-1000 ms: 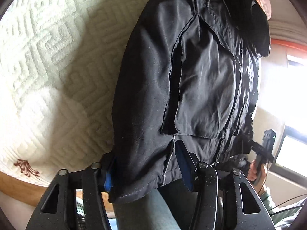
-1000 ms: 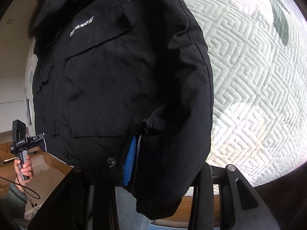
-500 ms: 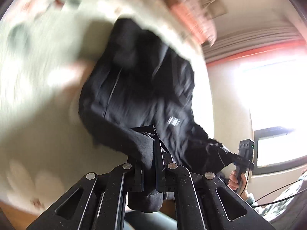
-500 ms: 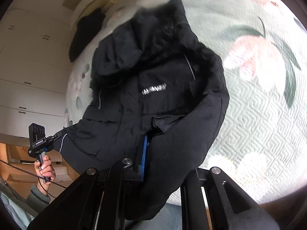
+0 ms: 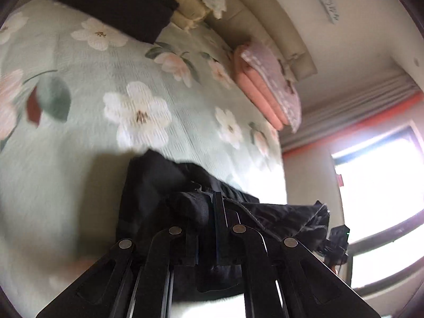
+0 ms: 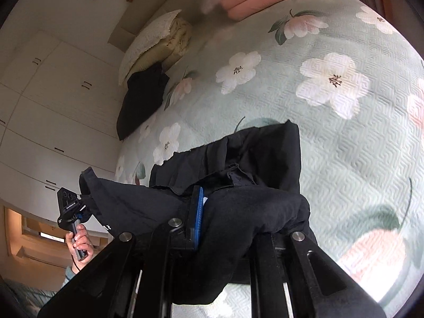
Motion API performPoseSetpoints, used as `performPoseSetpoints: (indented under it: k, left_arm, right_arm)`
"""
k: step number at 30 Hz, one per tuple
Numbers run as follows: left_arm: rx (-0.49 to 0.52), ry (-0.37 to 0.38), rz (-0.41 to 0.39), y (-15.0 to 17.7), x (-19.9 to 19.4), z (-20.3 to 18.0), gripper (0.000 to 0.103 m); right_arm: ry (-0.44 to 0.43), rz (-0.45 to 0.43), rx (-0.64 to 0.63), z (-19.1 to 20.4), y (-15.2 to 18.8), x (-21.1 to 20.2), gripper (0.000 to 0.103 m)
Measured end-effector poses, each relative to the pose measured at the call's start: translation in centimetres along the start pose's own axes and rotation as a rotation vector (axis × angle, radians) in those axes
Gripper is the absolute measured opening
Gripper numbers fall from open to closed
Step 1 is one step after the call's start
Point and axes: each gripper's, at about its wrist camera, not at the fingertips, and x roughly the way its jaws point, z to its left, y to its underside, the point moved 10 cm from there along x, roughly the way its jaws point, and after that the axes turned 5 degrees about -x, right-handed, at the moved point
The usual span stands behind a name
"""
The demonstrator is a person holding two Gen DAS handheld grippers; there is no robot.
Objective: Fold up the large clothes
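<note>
A large black jacket (image 5: 159, 190) hangs stretched between my two grippers above a pale green flowered bedspread (image 5: 185, 122). My left gripper (image 5: 214, 212) is shut on one bottom corner of the jacket. My right gripper (image 6: 209, 201) is shut on the other corner, and black cloth (image 6: 265, 164) drapes over its right finger. In the right wrist view the left gripper (image 6: 70, 209) shows at the far left, held in a hand. In the left wrist view the right gripper (image 5: 336, 241) shows at the right, behind the jacket's edge.
A folded black garment (image 5: 116, 2) lies near the head of the bed beside cream bedding (image 5: 196, 8). Folded pink and lilac blankets (image 5: 267, 87) lie at the far right of the bed. White wardrobes (image 6: 47, 100) stand beyond the bed's left side. A bright window (image 5: 379, 196) is to the right.
Both grippers closed on the jacket's bottom corners and lifted and tilted up. The jacket, spread flat before, now hangs bunched between them, with much more bedspread showing.
</note>
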Motion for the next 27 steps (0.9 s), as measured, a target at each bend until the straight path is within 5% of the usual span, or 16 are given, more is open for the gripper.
performPoseSetpoints:
  k: [3, 6, 9, 11, 13, 17, 21, 27]
  left_arm:
    - [-0.077, -0.057, 0.038, -2.3, 5.3, 2.6, 0.011]
    - [-0.223, -0.084, 0.168, -2.2, 8.9, 6.5, 0.016]
    - [-0.316, -0.028, 0.289, -1.5, 9.5, 8.5, 0.02]
    - [-0.317, 0.023, 0.349, -1.5, 8.5, 8.4, 0.031]
    - [-0.287, 0.02, 0.345, -2.5, 6.1, 8.3, 0.079]
    - [-0.254, -0.005, 0.295, -6.5, 0.9, 8.9, 0.08]
    - [-0.133, -0.101, 0.157, -9.5, -3.7, 7.3, 0.08]
    - [0.152, -0.207, 0.1, -5.6, -3.6, 0.7, 0.08]
  right_arm:
    - [0.01, 0.074, 0.039, -2.8, -2.6, 5.3, 0.018]
    - [-0.001, 0.191, 0.154, -6.4, -3.1, 9.0, 0.031]
    - [-0.091, 0.237, 0.253, -7.6, -3.1, 9.8, 0.033]
    - [-0.124, 0.262, 0.252, -7.5, -2.6, 8.6, 0.038]
    - [-0.133, 0.289, 0.237, -7.0, -2.4, 7.2, 0.045]
    - [-0.081, 0.29, 0.149, -6.0, -3.0, 3.0, 0.053]
    - [0.183, 0.183, -0.074, -4.0, -4.1, -0.2, 0.083]
    - [0.358, 0.025, -0.305, 2.7, -3.1, -2.1, 0.083]
